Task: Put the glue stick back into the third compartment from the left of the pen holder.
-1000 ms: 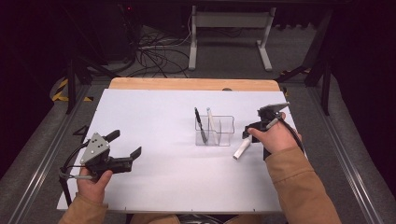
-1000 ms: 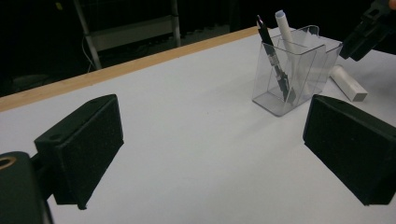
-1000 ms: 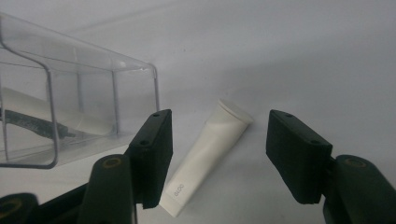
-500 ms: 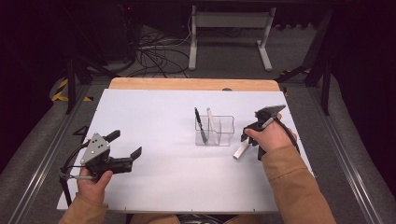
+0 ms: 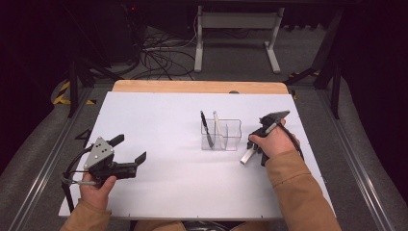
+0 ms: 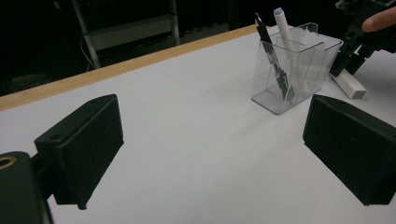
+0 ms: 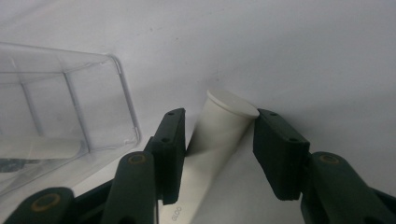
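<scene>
Right gripper (image 7: 217, 154): jaws have just been closing around a white marker (image 7: 219, 135); left pad touches its barrel, right pad meets the rim of its flat round end, so it looks gripped.
Change since earlier: right hand (image 5: 274, 142) sits a little nearer the person than a second ago, with the marker's low end (image 5: 247, 157) on the table as before.
Left gripper (image 5: 126, 155): open wide, nothing between its pads, resting in the left hand (image 5: 96, 183) near the table's left front, unmoved.
Marker: smooth matte white cylinder, tilted, just right of the clear pen holder (image 5: 221, 135).
Pen holder: transparent hard plastic, boxy, split into compartments by thin walls, standing near the table's middle.
Holder contents: a slim black pen (image 5: 207, 129) and a white marker-like stick (image 5: 217, 126), both leaning.
Table (image 5: 163, 115): flat white sheet, pale wooden strip along the far edge.
Pads: black, rectangular, finely grained (image 6: 88, 140).
</scene>
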A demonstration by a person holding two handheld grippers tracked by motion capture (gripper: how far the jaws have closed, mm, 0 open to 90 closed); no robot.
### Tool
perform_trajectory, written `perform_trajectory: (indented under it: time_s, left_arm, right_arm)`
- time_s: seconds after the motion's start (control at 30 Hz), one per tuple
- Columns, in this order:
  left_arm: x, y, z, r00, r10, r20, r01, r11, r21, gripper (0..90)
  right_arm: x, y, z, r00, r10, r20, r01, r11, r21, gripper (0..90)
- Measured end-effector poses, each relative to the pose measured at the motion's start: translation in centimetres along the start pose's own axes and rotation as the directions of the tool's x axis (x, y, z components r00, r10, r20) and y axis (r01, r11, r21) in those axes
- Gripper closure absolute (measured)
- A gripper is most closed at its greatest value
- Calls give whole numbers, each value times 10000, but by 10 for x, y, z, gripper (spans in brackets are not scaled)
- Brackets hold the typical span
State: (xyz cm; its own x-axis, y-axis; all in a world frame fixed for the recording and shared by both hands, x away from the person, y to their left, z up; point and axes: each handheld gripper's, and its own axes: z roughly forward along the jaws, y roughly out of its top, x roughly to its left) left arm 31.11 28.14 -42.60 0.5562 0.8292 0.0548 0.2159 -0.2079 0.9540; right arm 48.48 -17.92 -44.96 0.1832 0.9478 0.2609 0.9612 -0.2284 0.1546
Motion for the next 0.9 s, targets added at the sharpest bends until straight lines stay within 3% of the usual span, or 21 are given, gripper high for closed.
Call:
perform_trajectory:
  time_s: [0.3,0.6,0.9]
  left_arm:
    - [-1,0,0,10000,-3,10,3,10000,3,58]
    - [-1,0,0,10000,8,-4,-8,10000,26,59]
    - [-1,0,0,10000,19,-27,-19,10000,12,60]
  right_arm:
    - [2,0,3,9993,296,233,-295,9996,-39,586]
    - [4,-1,3,9980,234,588,-228,9997,-108,668]
    - [1,-1,2,9987,351,356,-347,9993,-126,675]
